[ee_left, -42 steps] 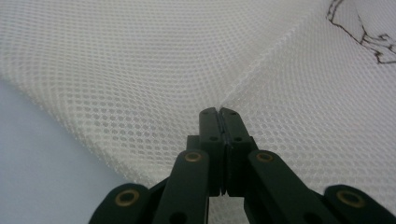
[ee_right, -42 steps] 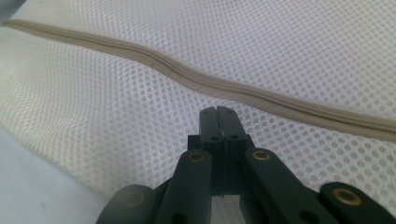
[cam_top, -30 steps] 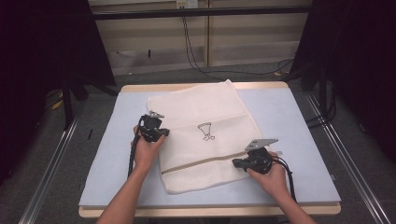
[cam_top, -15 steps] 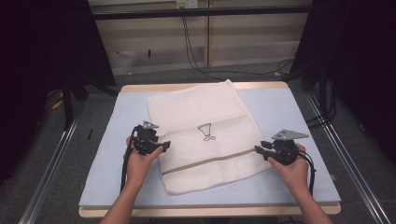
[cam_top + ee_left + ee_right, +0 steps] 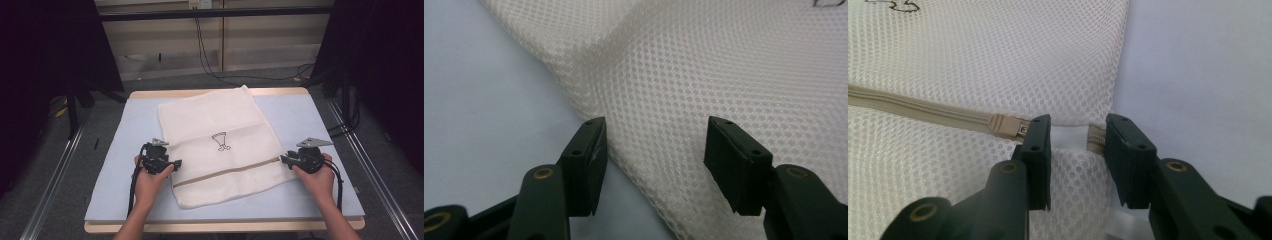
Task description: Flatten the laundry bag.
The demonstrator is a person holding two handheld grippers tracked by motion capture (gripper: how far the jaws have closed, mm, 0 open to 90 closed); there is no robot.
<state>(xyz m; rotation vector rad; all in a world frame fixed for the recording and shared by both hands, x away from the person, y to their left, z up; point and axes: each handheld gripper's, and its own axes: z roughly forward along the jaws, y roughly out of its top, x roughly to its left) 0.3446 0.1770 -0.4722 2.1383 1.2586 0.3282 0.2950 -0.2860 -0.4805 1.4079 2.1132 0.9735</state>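
White mesh laundry bag (image 5: 220, 150), tan zipper (image 5: 913, 112), flat between 2 open hand-held grippers.

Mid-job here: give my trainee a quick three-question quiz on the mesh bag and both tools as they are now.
1. True or false: the left tool clamps the white mesh laundry bag.
2. Which tool sits at the beige zipper's pull end: A left, B right?
3. What covers the wooden table?

Key: 1 false, its jaws stand open at the bag's edge. 2 B. 3 A pale blue mat.
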